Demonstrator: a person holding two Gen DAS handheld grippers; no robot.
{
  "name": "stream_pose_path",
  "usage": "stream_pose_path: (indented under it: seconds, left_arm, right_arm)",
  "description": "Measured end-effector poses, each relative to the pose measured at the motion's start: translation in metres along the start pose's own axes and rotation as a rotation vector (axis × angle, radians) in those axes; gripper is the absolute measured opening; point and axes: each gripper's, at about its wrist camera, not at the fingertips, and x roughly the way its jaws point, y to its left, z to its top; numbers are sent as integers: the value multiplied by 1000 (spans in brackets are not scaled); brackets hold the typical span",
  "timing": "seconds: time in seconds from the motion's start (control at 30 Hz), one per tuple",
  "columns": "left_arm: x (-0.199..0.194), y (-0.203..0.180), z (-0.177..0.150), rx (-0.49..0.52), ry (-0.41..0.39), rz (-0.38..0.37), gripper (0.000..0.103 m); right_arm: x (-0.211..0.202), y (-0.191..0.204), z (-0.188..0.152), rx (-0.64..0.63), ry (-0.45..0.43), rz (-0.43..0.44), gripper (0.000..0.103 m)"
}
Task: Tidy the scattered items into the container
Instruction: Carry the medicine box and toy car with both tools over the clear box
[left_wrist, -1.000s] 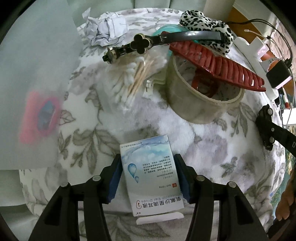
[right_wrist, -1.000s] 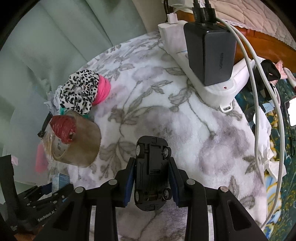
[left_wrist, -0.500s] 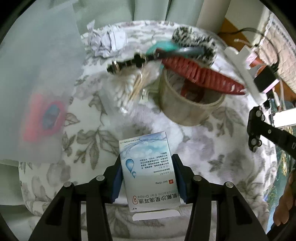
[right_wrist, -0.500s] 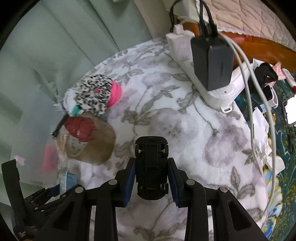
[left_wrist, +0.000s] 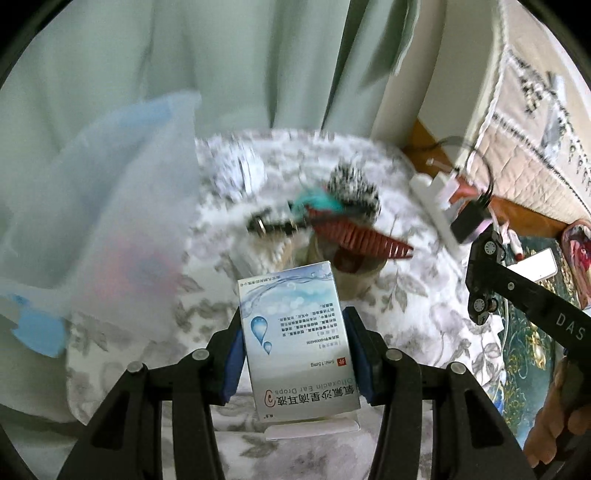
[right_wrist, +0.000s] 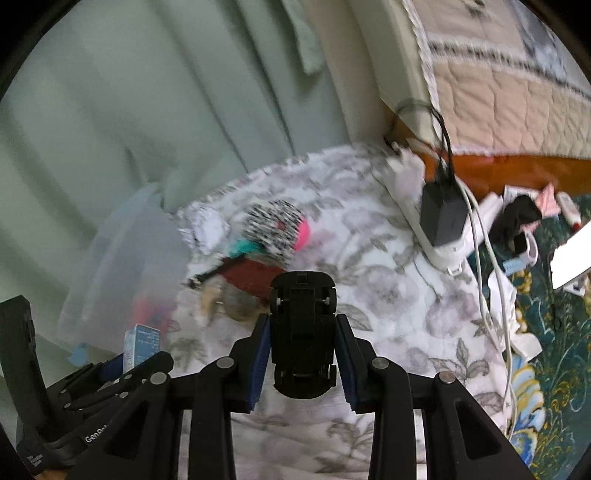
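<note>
My left gripper (left_wrist: 293, 354) is shut on a white-and-blue ear drops box (left_wrist: 295, 339), held above the floral-covered surface (left_wrist: 424, 306). My right gripper (right_wrist: 303, 354) is shut on a black toy car (right_wrist: 302, 332), underside up. The translucent plastic container (left_wrist: 99, 206) stands at the left edge of the surface, something pink blurred inside it. Left on the cloth are a red comb (left_wrist: 362, 236) across a tape roll (right_wrist: 240, 299), a leopard-print scrunchie (right_wrist: 273, 225), a black hair clip (left_wrist: 269, 225), cotton swabs and crumpled paper (left_wrist: 236, 170). The right gripper with the car (left_wrist: 484, 277) shows at the left view's right side.
A white power strip (right_wrist: 443, 236) with a black charger (right_wrist: 441, 210) and cables lies along the right edge of the cloth. Green curtains (right_wrist: 147, 92) hang behind. A quilted bed (right_wrist: 517, 74) is at upper right, a patterned rug (right_wrist: 554, 369) with clutter below.
Both grippers have risen and pulled back from the surface, each keeping its item. The cloth and scattered items now look smaller and farther, and the container and curtains fill more of the views.
</note>
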Motion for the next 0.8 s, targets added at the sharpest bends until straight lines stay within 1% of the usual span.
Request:
stream_pose_path:
  seconds: [0.17, 0.27, 0.57, 0.8]
  left_arm:
    - [-41, 9, -2, -16, -86, -13, 51]
    - [-57, 17, 2, -35, -127, -11, 51]
    - [-88, 55, 8, -103, -227, 0, 51]
    - [-109, 88, 10, -169, -289, 19, 51]
  right_arm:
    - [-30, 30, 3, -46, -69, 32, 36]
    - [-46, 50, 3, -85, -104, 51, 36]
    - [-80, 95, 2, -166, -181, 97, 36]
    - [-89, 125, 2, -211, -203, 133, 36]
